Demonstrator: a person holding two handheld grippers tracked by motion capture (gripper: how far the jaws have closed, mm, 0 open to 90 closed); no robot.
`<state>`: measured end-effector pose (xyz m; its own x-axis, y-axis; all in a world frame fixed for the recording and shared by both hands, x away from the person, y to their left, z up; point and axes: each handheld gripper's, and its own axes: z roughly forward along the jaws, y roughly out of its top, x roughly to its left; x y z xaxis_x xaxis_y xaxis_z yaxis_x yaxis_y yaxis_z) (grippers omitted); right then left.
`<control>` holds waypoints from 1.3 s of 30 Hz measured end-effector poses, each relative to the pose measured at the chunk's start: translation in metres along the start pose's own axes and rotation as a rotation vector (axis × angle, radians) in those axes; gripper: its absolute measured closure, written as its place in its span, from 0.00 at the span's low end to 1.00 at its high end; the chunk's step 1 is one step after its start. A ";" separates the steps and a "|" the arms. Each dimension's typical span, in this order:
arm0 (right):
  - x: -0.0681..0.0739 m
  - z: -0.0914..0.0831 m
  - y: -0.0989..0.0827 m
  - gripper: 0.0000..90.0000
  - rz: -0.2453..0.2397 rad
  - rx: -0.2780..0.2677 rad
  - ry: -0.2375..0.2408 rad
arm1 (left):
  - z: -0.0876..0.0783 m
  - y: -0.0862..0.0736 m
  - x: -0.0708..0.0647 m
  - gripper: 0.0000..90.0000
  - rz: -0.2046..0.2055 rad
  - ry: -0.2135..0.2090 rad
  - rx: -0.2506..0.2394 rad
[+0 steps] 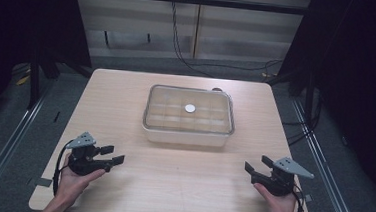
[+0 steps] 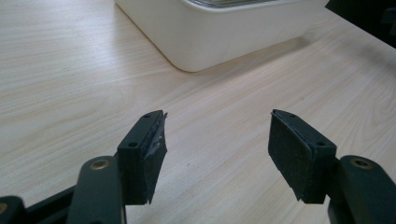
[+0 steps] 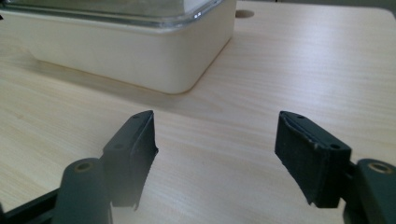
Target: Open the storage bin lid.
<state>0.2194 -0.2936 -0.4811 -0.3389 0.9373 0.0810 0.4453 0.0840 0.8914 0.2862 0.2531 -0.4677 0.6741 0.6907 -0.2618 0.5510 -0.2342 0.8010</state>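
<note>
A white rectangular box [image 1: 187, 136] with a clear lid stands in the middle of the wooden table [image 1: 180, 185]. A small round white thing [image 1: 190, 108] lies on the middle of the lid. My left gripper [image 1: 113, 155] rests in a hand at the table's front left, open, with nothing between its jaws. My right gripper [image 1: 257, 164] is held at the front right, also open and empty. Both point inward toward the box. The box's near corner [image 2: 196, 51] lies ahead of my left gripper [image 2: 217, 154], and its other corner [image 3: 177, 74] ahead of my right gripper [image 3: 217, 156].
A small round hole [image 3: 244, 14] sits in the tabletop behind the box. Black cables [image 1: 185, 45] run over the floor beyond the table. Dark frames and rails stand on both sides. Bare wood stretches between the two grippers at the front.
</note>
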 end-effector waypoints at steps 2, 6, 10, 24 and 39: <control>-0.001 0.000 0.000 0.34 0.007 -0.007 0.007 | 0.003 0.001 0.001 0.40 -0.025 -0.018 0.005; -0.001 0.000 0.001 0.42 0.033 0.015 0.052 | 0.010 0.004 -0.003 0.35 -0.031 -0.004 0.026; 0.003 -0.001 0.007 0.41 0.038 0.042 0.098 | 0.009 0.005 -0.007 0.33 -0.022 -0.027 0.023; 0.007 0.002 0.023 0.38 0.065 0.065 0.138 | 0.014 0.009 -0.007 0.48 0.093 0.017 0.048; 0.010 0.019 0.056 0.34 0.051 0.049 0.190 | 0.012 0.033 -0.007 0.42 0.095 0.005 0.047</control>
<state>0.2570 -0.2725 -0.4386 -0.4634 0.8604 0.2121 0.5043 0.0592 0.8615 0.3055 0.2322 -0.4454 0.7220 0.6672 -0.1830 0.5070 -0.3303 0.7961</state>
